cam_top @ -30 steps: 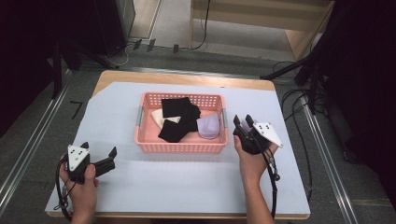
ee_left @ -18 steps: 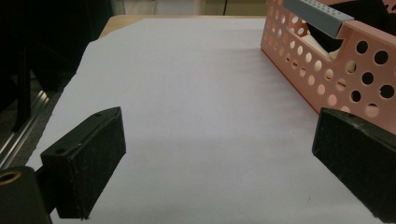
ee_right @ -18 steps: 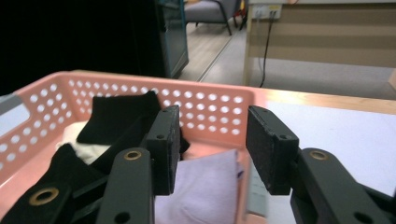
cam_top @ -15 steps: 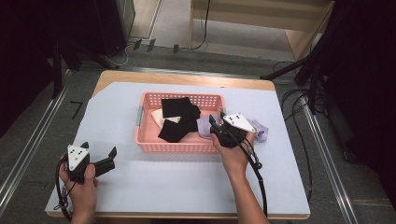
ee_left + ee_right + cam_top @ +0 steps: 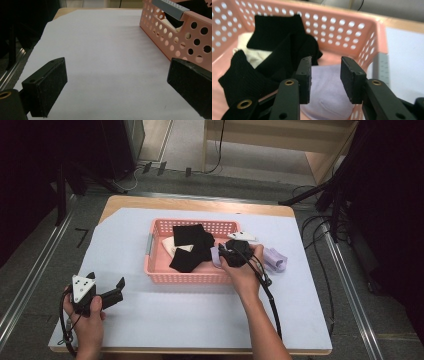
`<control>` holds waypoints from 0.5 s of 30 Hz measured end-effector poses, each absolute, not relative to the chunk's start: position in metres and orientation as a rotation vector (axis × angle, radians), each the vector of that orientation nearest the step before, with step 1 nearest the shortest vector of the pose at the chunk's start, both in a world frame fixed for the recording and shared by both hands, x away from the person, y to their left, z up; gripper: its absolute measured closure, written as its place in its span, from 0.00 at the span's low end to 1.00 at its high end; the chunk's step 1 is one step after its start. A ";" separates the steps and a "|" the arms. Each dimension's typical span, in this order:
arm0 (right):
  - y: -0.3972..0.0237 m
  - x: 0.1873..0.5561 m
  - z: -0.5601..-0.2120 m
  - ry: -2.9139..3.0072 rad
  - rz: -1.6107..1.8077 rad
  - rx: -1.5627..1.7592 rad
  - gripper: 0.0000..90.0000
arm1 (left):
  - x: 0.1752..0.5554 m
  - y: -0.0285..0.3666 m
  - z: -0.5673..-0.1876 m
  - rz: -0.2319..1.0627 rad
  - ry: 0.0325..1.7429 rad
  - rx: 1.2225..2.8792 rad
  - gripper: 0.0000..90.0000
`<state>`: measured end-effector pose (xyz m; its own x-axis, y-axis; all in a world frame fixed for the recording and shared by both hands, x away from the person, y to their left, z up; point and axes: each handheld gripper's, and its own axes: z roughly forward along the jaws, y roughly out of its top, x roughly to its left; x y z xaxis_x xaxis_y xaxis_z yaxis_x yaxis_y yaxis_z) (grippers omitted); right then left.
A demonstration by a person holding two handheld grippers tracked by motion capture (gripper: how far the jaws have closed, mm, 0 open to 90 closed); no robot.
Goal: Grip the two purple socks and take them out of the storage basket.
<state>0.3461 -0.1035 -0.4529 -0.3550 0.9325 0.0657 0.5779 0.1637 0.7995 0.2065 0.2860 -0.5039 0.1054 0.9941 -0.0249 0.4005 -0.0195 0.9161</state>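
A pink perforated basket [image 5: 190, 279] holds black cloths [image 5: 192, 240], a cream cloth [image 5: 170, 245] and a lilac cloth [image 5: 215, 256]. My right gripper [image 5: 223, 252] reaches in over the basket's right end, pointing left. In the right gripper view its jaws [image 5: 325, 75] stand apart just above the lilac cloth [image 5: 324, 97], beside the black cloths [image 5: 274, 37]. They have just been closing, and the pads press on nothing. My left gripper [image 5: 106, 279] rests open on the white sheet at the front left, with nothing between its jaws [image 5: 116, 72].
A second lilac piece [image 5: 275, 259] lies on the sheet right of the basket. The basket's side wall [image 5: 180, 37] stands to the right of the left gripper. Cables trail off the table's right edge. The sheet [image 5: 175, 315] spreads in front of the basket.
My right hand has moved left from the sheet beside the basket to over its right end, and its jaws have narrowed. The lilac piece on the sheet has come into view. The left hand is still.
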 end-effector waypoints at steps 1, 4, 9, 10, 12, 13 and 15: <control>-0.102 0.348 -0.453 2.018 1.040 1.435 0.71 | 0.206 0.286 -0.504 0.901 1.419 1.552 0.04; -0.097 0.355 -0.454 2.066 1.010 1.464 0.73 | 0.206 0.286 -0.504 0.901 1.420 1.551 0.04; -0.091 0.367 -0.459 2.106 0.889 1.544 0.76 | 0.207 0.286 -0.504 0.898 1.418 1.550 0.04; -0.088 0.371 -0.459 2.115 0.868 1.585 0.78 | 0.207 0.286 -0.504 0.898 1.418 1.550 0.04; -0.085 0.374 -0.461 2.152 0.839 1.613 0.79 | 0.207 0.286 -0.504 0.898 1.418 1.549 0.04; -0.084 0.376 -0.463 2.174 0.810 1.612 0.79 | 0.207 0.286 -0.504 0.898 1.418 1.549 0.04; -0.082 0.377 -0.464 2.185 0.768 1.622 0.80 | 0.206 0.287 -0.504 0.897 1.418 1.550 0.04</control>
